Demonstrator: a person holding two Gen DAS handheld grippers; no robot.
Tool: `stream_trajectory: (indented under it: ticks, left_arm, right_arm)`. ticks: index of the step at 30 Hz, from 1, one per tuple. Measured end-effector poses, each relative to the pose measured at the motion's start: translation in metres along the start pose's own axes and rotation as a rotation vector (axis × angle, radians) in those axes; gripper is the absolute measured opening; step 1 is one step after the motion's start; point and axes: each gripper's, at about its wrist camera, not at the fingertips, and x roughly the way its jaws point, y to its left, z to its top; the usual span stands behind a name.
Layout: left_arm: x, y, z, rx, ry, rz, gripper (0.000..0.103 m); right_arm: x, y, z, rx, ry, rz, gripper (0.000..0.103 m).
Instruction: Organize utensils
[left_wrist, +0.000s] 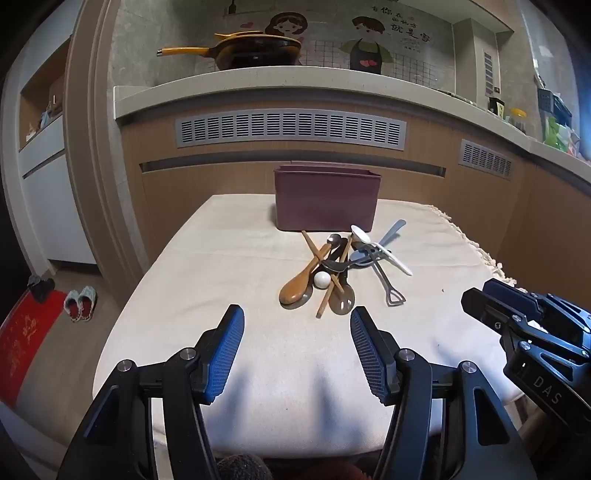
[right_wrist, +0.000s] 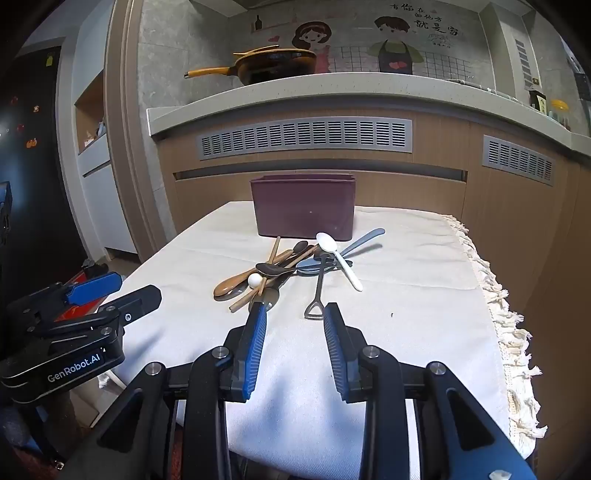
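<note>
two fisheye views look forward over a desk (left_wrist: 229, 266) covered in a cream cloth with a fringed edge at the right of the frame. in the left wrist view the left gripper (left_wrist: 297, 325) fills the bottom centre, its blue-padded fingers (left_wrist: 231, 332) spread wide apart over bare cloth, with nothing between them. the right gripper (left_wrist: 480, 301) enters at the right edge of that view, its fingers parted and empty.

in the right wrist view the right gripper (right_wrist: 294, 321) sits at the bottom centre, fingers apart, nothing clamped, and the left gripper (right_wrist: 122, 291) shows at the lower left.

a heap of utensils (left_wrist: 340, 266) lies at the centre of both frames, just above the fingers. it includes a wooden spoon (left_wrist: 299, 284) at the left of the heap, wooden chopsticks (left_wrist: 334, 280) crossing it, a small white ball (left_wrist: 322, 279) beside the spoon bowl, a white plastic spoon (left_wrist: 380, 249) at the right, and a metal shovel-handled spoon (left_wrist: 388, 286) nearest the right gripper. several dark and metal spoons are tangled beneath.

above the heap, close behind it, stands a purple rectangular bin (left_wrist: 327, 201); its inside cannot be seen. at the top of the frame a yellow pan (left_wrist: 255, 48) rests on a kitchen counter.
</note>
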Motion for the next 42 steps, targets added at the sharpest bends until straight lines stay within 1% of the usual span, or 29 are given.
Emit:
stream_trajectory:
  ticks: [1,2,3,12,14,42]
  left_arm:
    - [-0.001,-0.001,0.000,0.003,-0.003,0.000,0.060]
    - [-0.002,-0.001,-0.001,0.005,-0.007,0.001,0.060]
    - [0.002,-0.002,-0.001,0.003,0.023,-0.002,0.060]
    - [0.002,-0.005,0.000,0.012,0.028,-0.006,0.060]
    - [0.003,-0.005,-0.001,0.012,0.028,-0.006,0.060]
    - [0.009,-0.003,-0.003,-0.003,0.042,-0.010,0.060]
  right_arm:
    - [-0.001,0.000,0.000,-0.001,-0.020,0.004,0.031]
    - [0.000,0.000,0.000,-0.004,-0.020,0.002,0.031]
    - [0.000,-0.001,0.000,-0.002,-0.019,0.003,0.031]
    - [-0.001,0.003,0.001,-0.004,-0.011,-0.001,0.031]
    - [-0.002,-0.002,-0.003,-0.004,-0.012,-0.001,0.031]
    - [0.002,0.001,-0.001,-0.007,0.007,-0.011,0.031]
